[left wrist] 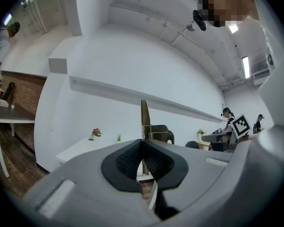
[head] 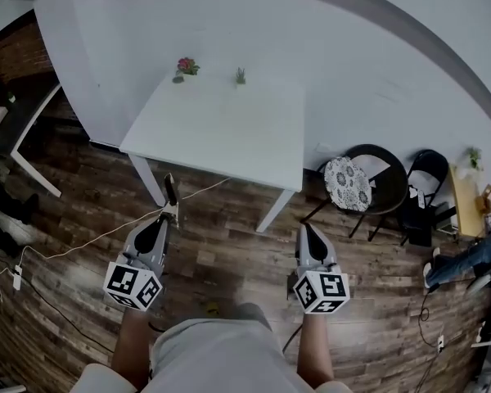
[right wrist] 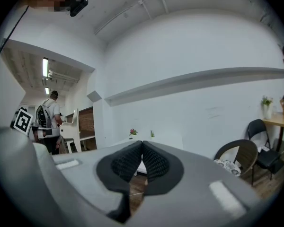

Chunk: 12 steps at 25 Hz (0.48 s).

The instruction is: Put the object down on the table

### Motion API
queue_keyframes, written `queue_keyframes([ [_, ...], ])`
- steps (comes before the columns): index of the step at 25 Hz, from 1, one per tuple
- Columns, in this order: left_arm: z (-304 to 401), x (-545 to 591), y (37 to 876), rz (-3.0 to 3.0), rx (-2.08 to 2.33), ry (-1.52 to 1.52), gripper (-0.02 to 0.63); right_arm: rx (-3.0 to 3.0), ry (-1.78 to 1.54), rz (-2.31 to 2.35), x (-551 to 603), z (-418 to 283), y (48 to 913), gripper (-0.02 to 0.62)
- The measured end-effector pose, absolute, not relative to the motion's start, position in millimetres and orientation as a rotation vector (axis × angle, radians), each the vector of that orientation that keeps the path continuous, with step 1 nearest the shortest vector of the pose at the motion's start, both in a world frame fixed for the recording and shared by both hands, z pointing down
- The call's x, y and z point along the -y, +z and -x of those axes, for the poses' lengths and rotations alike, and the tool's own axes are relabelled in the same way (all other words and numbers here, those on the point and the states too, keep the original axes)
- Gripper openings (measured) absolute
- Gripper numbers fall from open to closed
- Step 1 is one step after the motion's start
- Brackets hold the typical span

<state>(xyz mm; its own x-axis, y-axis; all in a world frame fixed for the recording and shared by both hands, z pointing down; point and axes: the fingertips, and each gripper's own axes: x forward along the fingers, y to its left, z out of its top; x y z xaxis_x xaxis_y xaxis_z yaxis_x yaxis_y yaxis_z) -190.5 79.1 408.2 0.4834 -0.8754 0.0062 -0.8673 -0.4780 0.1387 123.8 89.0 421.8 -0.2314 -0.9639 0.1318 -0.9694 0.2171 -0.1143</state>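
My left gripper is shut on a slim brown and dark tool that sticks out past its tips toward the white table. In the left gripper view the tool stands upright, pinched between the closed pads. My right gripper is shut with nothing in it; its pads meet in the right gripper view. Both grippers hang over the wooden floor, short of the table's near edge. The table lies straight ahead of the right gripper.
A small red flower pot and a green plant stand at the table's far edge. Two dark chairs stand to the right, beside a wooden side table. A white cable runs over the floor at left.
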Motion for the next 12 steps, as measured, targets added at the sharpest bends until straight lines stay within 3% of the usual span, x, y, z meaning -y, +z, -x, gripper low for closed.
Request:
queue_keyframes([
  [12,191,-22,423,-2.577,1.545,-0.091,0.011,2.429,0.285,-1.927,-25,-125,435,0.003],
])
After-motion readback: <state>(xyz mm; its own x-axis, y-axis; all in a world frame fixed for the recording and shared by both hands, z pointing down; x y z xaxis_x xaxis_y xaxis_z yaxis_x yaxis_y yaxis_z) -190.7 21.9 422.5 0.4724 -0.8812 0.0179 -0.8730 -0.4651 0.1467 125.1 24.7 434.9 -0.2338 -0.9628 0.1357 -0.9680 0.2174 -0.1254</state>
